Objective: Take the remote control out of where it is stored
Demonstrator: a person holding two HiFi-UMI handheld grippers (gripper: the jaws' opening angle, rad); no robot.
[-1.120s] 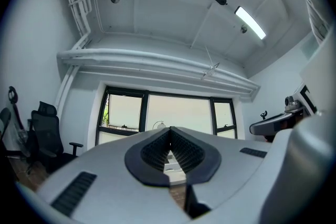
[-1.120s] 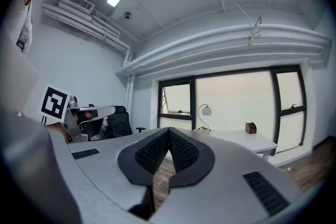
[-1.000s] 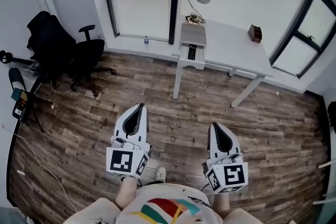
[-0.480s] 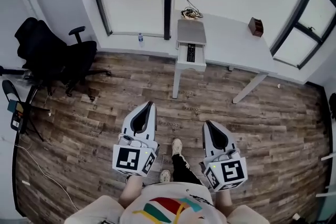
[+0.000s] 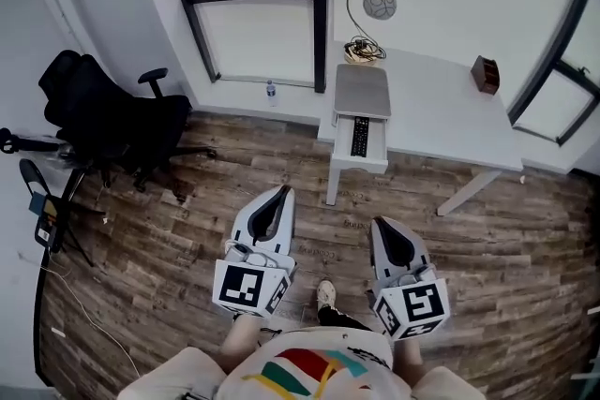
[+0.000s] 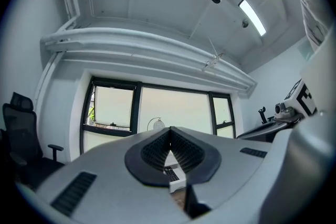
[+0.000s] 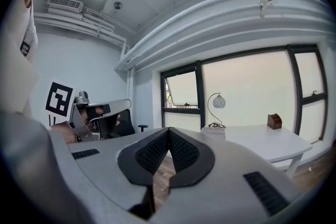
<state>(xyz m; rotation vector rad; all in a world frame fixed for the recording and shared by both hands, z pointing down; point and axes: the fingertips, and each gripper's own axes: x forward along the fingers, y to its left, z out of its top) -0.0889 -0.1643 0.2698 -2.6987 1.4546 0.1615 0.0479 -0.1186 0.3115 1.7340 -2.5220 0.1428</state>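
Observation:
A black remote control (image 5: 360,136) lies in the open white drawer (image 5: 372,162) at the left end of a white desk (image 5: 441,112), in the head view's upper middle. Both grippers hover over the wooden floor, well short of the desk. My left gripper (image 5: 282,191) is shut and empty, pointing toward the drawer. In the left gripper view the remote (image 6: 171,173) shows small, far beyond the closed jaws (image 6: 169,134). My right gripper (image 5: 381,224) is also shut with nothing in it; its view shows closed jaws (image 7: 168,131) and the desk beyond.
A black office chair (image 5: 103,122) and a tripod stand (image 5: 42,201) occupy the left side. A desk lamp (image 5: 375,9) and a small wooden box (image 5: 485,75) stand on the desk. A bottle (image 5: 271,90) sits by the window wall. The person's shoe (image 5: 325,295) shows between the grippers.
The person has stepped forward: the desk and drawer appear nearer and lower in the head view. Both grippers stay shut and have kept their places relative to the body.

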